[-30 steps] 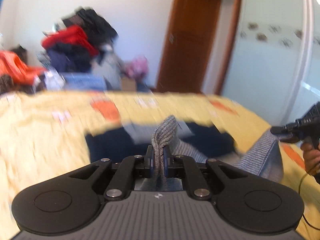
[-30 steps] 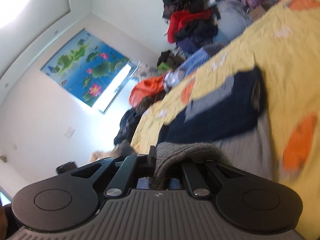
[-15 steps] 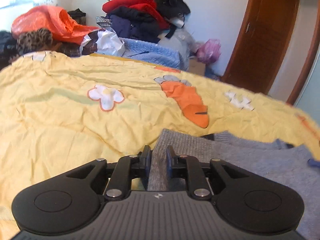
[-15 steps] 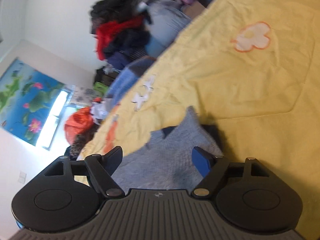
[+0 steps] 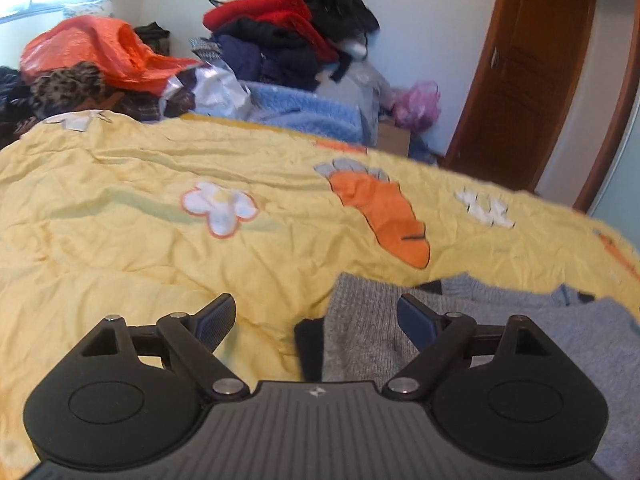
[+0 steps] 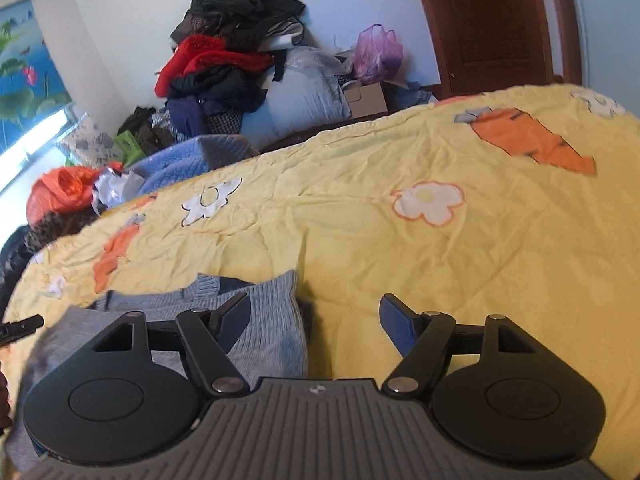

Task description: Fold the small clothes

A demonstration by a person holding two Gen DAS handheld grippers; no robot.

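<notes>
Left wrist view: the yellow quilt (image 5: 120, 248) with its carrot and flower patches runs wide and bare to the left and ahead, ending at a far edge lined with a pile of clothes (image 5: 288, 36) and an orange plastic bag (image 5: 96, 52); a brown wooden door (image 5: 532, 72) stands at right. The grey knit sweater (image 5: 368, 336) lies flat on the quilt at lower right, its left edge showing a dark strip beneath. The left gripper (image 5: 316, 318) is spread wide with nothing between its fingers; the right-hand fingertip sits over the sweater, the left one over bare quilt.

Right wrist view: the sweater (image 6: 272, 320) lies at lower left, its right edge straight, with open quilt (image 6: 460, 264) to the right and ahead. The right gripper (image 6: 314, 314) is also wide open and empty, straddling that edge: one fingertip over knit, one over quilt. Contact cannot be judged.
</notes>
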